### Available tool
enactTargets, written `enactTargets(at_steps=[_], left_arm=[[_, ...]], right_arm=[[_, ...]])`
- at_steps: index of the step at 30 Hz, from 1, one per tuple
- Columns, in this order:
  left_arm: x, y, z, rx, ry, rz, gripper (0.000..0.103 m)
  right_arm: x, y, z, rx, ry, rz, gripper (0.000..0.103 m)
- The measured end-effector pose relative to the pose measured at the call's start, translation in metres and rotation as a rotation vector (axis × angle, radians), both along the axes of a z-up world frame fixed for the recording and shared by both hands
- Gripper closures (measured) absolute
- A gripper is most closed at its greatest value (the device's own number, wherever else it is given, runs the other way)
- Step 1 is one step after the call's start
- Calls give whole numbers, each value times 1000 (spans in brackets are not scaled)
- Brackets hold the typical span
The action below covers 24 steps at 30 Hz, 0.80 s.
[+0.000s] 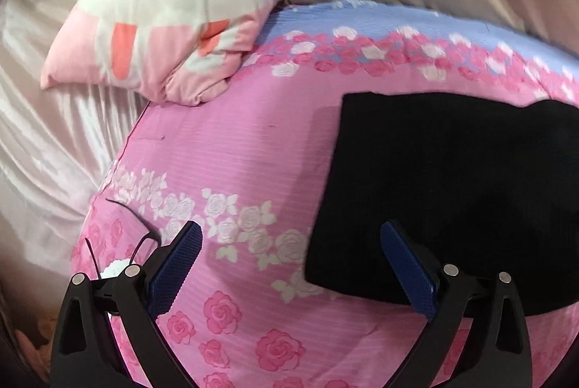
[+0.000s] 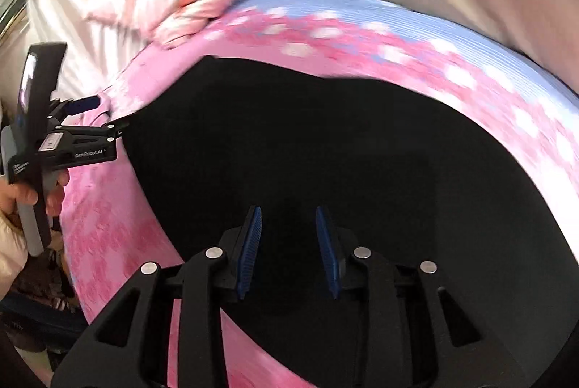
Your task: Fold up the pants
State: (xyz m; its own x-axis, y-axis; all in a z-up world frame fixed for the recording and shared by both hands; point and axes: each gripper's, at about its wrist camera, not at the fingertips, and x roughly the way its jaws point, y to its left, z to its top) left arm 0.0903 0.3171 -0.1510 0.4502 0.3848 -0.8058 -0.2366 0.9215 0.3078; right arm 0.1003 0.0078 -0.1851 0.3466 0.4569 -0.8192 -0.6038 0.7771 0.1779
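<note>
Pants (image 1: 452,192): we see them black, folded flat, right of frame on the pink sheet (image 1: 231,149).
Left gripper (image 1: 291,265): we hold it wide open, empty.
Right gripper (image 2: 288,250): narrowed, nothing pinched, over the pants.
Pillow (image 1: 170,8): upper left.

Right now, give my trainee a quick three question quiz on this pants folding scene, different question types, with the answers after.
1. True or false: the left gripper is clamped on the black pants.
2. What lies at the far corner of the floral quilt? A) cat-face pillow B) laundry basket C) folded towel
3. Fill in: the right gripper hangs over the ____ pants.

Key: 1 false, its jaws stand wide open. 2 A, the cat-face pillow. 3 black.
</note>
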Motion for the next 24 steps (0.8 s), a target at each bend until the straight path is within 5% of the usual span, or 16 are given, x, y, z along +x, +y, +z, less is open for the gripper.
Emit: enactTargets(at_steps=[3,6,10,14,17,20,22,24], left_arm=[[6,-11,-13,105,67,5,5],[1,-25,8,61,-3,4,5],[1,-70,15,-12,-8,-67,5],[-3,-112,-18,-5,106,-149,5],[-14,-122,-31,42,107,-144,5],[-16,-122,-32,45,107,-139,5],[-15,-123,-32,51,108,-139,5],[-14,-123,-30,57,114,-139,5]], right_arm=[[21,-50,1,-45,-4,-150,71],[74,-92,25,102,15,-253,71],[151,-90,23,167,167,-208,72],[180,-42,-9,-3,282,-29,76],[165,-6,-18,-223,121,110,94],[197,-12,-17,-157,90,6,103],[209,-24,-10,-208,-24,-103,103],[207,-54,4,-76,14,-205,101]])
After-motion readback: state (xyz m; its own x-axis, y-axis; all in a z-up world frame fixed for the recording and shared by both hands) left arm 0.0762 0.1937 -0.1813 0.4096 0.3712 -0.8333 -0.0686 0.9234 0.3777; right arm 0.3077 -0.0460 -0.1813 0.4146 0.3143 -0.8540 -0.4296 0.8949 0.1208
